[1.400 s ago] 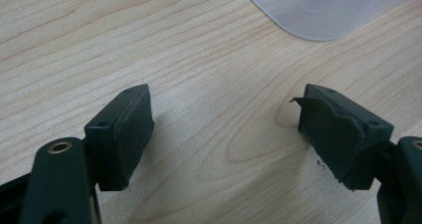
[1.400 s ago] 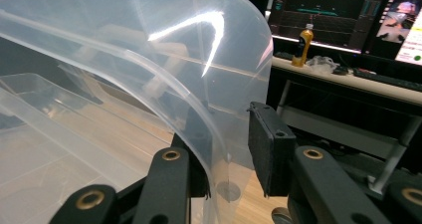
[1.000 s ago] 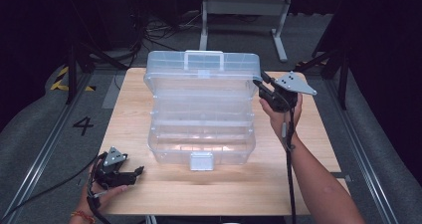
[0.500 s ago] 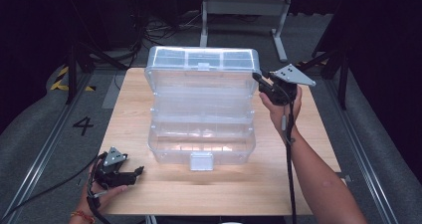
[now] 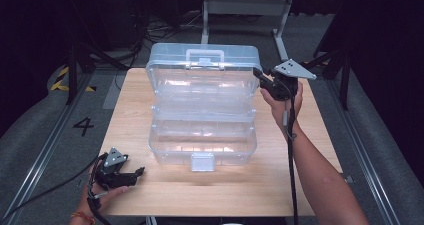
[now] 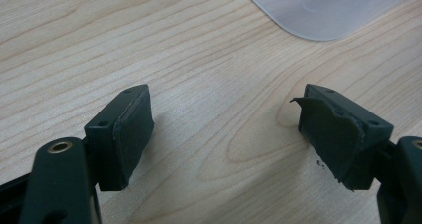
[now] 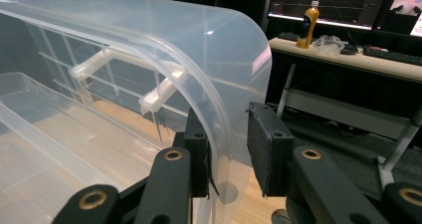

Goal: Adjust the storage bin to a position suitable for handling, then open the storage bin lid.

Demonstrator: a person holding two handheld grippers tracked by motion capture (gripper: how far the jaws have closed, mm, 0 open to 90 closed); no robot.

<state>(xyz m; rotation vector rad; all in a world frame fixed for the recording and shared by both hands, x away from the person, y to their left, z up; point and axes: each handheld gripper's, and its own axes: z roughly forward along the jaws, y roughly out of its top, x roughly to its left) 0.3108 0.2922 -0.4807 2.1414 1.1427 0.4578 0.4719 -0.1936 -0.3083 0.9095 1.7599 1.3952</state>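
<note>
Clear plastic toolbox [image 5: 202, 112] mid-table [image 5: 130, 110], lid raised. Right gripper [image 7: 226, 149] straddles lid's right rim, jaws parted, not clamped. Box likely light, slick, flexing: grip rim or handle [image 5: 205, 55]. Left gripper [image 6: 226, 134] spread, empty, near box's front-left corner. Bottle [image 7: 309, 16] well behind box

In the left gripper view, the clear plastic box [image 6: 323, 10] is cut off by the top edge, showing just one rounded corner. In the right gripper view, the box lid [image 7: 214, 59] hides part of the right hand-held gripper [image 7: 226, 154]; whether its pads press the lid's edge is unclear. The bottle [image 7: 309, 17] label on the far desk is too small to read.
</note>
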